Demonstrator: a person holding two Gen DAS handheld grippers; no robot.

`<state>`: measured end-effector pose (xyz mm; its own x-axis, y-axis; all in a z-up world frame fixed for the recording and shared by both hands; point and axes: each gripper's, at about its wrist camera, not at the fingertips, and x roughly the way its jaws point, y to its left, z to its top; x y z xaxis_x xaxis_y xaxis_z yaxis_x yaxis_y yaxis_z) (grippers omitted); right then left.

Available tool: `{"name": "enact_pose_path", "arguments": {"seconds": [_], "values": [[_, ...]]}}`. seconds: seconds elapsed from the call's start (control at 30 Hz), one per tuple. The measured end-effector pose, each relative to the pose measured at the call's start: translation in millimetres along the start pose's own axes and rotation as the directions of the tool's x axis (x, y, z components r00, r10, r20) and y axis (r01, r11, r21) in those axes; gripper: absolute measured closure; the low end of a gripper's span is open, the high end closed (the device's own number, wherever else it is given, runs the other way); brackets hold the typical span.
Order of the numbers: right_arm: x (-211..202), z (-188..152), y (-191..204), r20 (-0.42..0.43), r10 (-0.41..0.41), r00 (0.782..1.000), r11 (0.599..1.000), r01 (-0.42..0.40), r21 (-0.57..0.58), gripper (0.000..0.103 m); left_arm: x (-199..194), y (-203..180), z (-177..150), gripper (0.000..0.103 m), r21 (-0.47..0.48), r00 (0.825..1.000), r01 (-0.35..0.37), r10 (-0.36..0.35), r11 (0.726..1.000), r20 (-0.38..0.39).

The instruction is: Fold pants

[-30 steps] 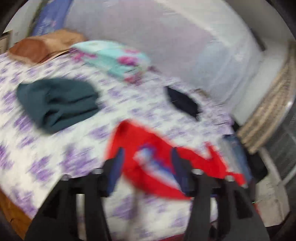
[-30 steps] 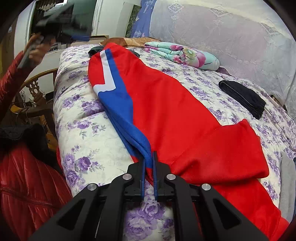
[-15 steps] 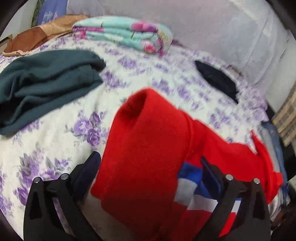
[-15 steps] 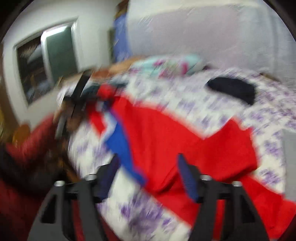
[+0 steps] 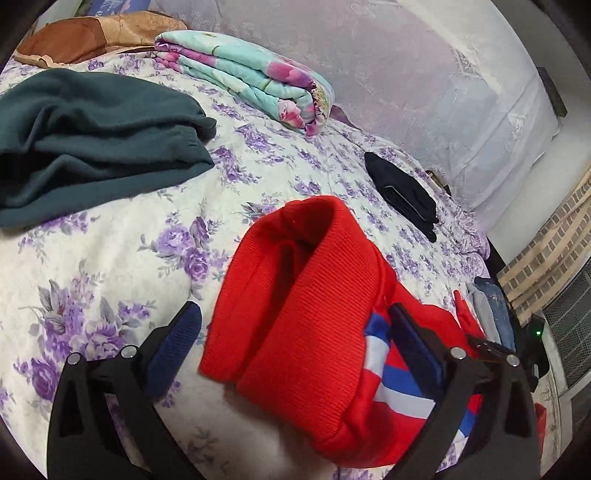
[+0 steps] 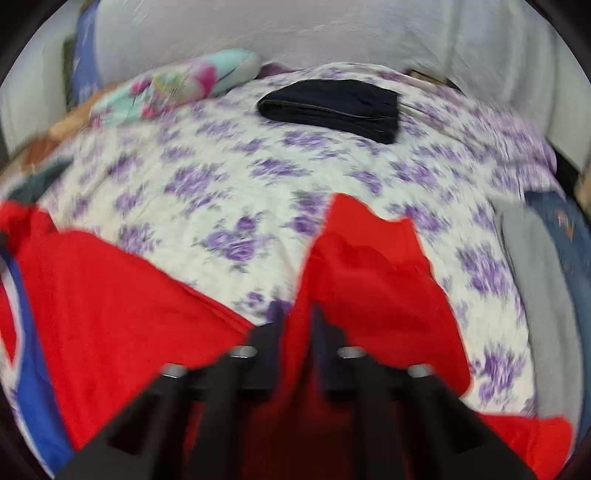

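Red pants with a blue and white side stripe lie on the flowered bedspread. In the left wrist view their ribbed red cuff end (image 5: 310, 314) stands bunched between my left gripper's fingers; the left gripper (image 5: 295, 332) is open wide around it. In the blurred right wrist view the red pants (image 6: 110, 302) spread across the bed, and my right gripper (image 6: 297, 317) has its fingers nearly closed on a fold of red cloth (image 6: 362, 266).
On the bed lie a dark green garment (image 5: 85, 140), a folded floral blanket (image 5: 251, 77), a folded black garment (image 5: 402, 195) and a brown pillow (image 5: 85, 33). Grey and denim clothes (image 6: 546, 258) lie at the bed's right edge.
The right gripper let go of the striped edge, opened, moved right and closed on another red fold. The left gripper came down close around the red cuff end.
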<state>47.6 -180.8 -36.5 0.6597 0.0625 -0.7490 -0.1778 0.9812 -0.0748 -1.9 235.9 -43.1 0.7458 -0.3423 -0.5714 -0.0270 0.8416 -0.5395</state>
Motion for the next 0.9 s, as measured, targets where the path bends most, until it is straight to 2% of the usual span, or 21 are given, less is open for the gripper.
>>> {"name": "enact_pose_path", "arguments": {"seconds": [0.03,0.07,0.13,0.17,0.2,0.23,0.3,0.33,0.4,0.43,0.5,0.53,0.57,0.63,0.67,0.7,0.77,0.83,0.9], "values": [[-13,-4,-7,0.038,0.007,0.999,1.0,-0.008,0.023,0.097,0,-1,0,0.005,0.007,1.0,-0.004,0.004,1.0,0.0],[-40,-14,-18,0.113,0.02,0.993,0.998,-0.027,0.057,0.097,0,-2,-1,0.005,0.012,1.0,-0.007,0.007,1.0,0.001],[-81,-35,-39,0.198,0.043,0.979,0.989,-0.07,0.129,0.097,0,-2,-1,0.005,0.011,1.0,-0.003,0.003,1.0,0.002],[-109,-56,-60,0.254,0.046,0.966,0.974,-0.1,0.204,0.097,0,-1,-1,0.005,0.008,1.0,0.002,-0.002,1.0,0.003],[-126,-75,-78,0.278,0.037,0.96,0.958,-0.113,0.263,0.096,0,-1,-1,0.005,0.006,1.0,0.004,-0.004,1.0,0.005],[-139,-105,-105,0.282,0.02,0.959,0.924,-0.125,0.362,0.095,0,-1,-1,0.005,0.005,1.0,0.004,-0.004,1.0,0.006],[-133,-143,-145,0.195,-0.026,0.98,0.857,-0.078,0.51,0.058,0,-1,-1,0.005,0.012,1.0,-0.003,0.003,1.0,0.003],[-132,-168,-162,0.17,-0.03,0.985,0.815,-0.074,0.575,0.044,1,-1,-1,0.005,0.016,1.0,-0.008,0.008,1.0,0.001],[-140,-186,-170,0.212,-0.024,0.977,0.796,-0.11,0.595,0.048,1,-2,-1,0.005,0.02,1.0,-0.016,0.016,1.0,-0.003],[-149,-189,-168,0.235,-0.049,0.971,0.805,-0.101,0.585,0.048,2,-3,-1,0.005,0.024,1.0,-0.021,0.021,0.999,-0.004],[-166,-182,-158,0.283,-0.132,0.95,0.845,-0.042,0.533,0.047,2,-3,-1,0.005,0.028,1.0,-0.028,0.028,0.999,-0.005],[-178,-175,-143,0.331,-0.18,0.926,0.887,0.007,0.462,0.047,2,-3,-1,0.005,0.029,1.0,-0.03,0.031,0.999,-0.005],[-183,-169,-132,0.355,-0.191,0.915,0.912,0.032,0.408,0.047,2,-3,-1,0.005,0.029,1.0,-0.03,0.03,0.999,-0.004],[-193,-161,-89,0.409,-0.174,0.896,0.973,0.093,0.21,0.047,2,-3,-1,0.005,0.026,1.0,-0.025,0.025,0.999,-0.003],[-193,-160,-74,0.425,-0.171,0.889,0.983,0.124,0.136,0.046,2,-3,-1,0.005,0.023,1.0,-0.023,0.023,0.999,-0.002],[-191,-162,-49,0.44,-0.172,0.882,0.984,0.177,0.03,0.043,3,-2,0,0.005,0.022,1.0,-0.023,0.023,0.999,-0.002],[-178,-170,-5,0.44,-0.167,0.882,0.948,0.267,-0.175,0.042,3,-2,0,0.005,0.025,1.0,-0.025,0.025,0.999,-0.002],[-156,-178,22,0.411,-0.173,0.895,0.892,0.319,-0.32,0.042,3,-2,0,0.005,0.023,1.0,-0.022,0.022,0.999,-0.002],[-142,-179,31,0.397,-0.214,0.892,0.847,0.373,-0.38,0.043,2,-2,0,0.005,0.023,1.0,-0.023,0.023,0.999,-0.002]]}}
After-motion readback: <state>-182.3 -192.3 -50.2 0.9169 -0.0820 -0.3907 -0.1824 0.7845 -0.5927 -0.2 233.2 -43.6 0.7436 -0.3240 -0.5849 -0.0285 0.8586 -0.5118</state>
